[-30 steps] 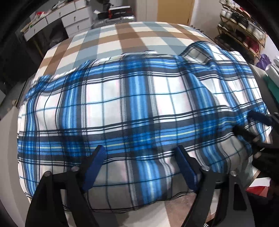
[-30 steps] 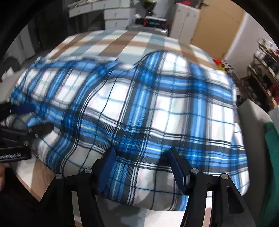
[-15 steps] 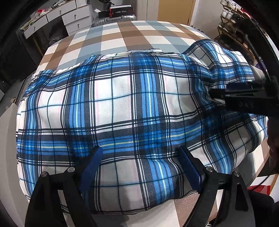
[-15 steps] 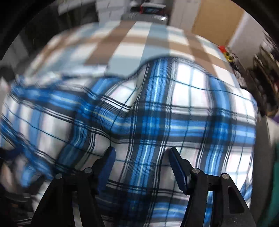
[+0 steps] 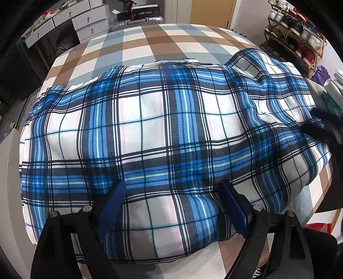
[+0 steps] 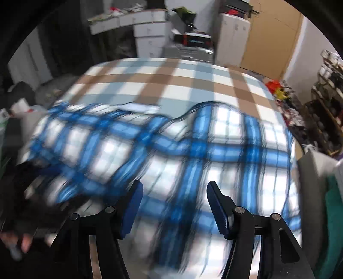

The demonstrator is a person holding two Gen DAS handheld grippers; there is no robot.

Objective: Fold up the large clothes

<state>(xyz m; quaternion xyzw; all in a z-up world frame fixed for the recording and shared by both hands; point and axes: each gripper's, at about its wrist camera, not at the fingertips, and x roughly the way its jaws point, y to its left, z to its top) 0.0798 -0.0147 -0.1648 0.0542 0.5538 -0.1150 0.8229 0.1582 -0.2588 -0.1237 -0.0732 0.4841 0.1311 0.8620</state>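
1. Nearest to us, the left gripper [image 5: 171,206] stands with its jaws spread wide over the near hem of the blue plaid garment [image 5: 163,133]. Cloth bulges up between the two blue pads, and the pads sit at the sides of that bulge, but we cannot see them pinching it, so we read the jaws as open around cloth, not gripping it.

2. The right gripper [image 6: 174,203] hangs over the same garment toward its right end. Its jaws are opening, plaid lies below and between them, and the pads look clear of it; the blur hides fine contact.

3. The relation that matters: the garment lies straight ahead of and beneath both pairs of jaws, with its long axis running left to right across the bed [image 5: 137,36]. The left gripper is nearer the middle of the near hem, the right one nearer the right end, where the cloth is rumpled.

4. We judge the next fold needs a hem or corner pinched again at each end, and the ridge on the right side smoothed first.

5. Beyond the far edge, the checked bedspread lies bare.

6. Farthest off stand white drawers [image 5: 85,19] and a shoe rack [image 5: 300,28] holding shoes; what the drawers hold we cannot tell.
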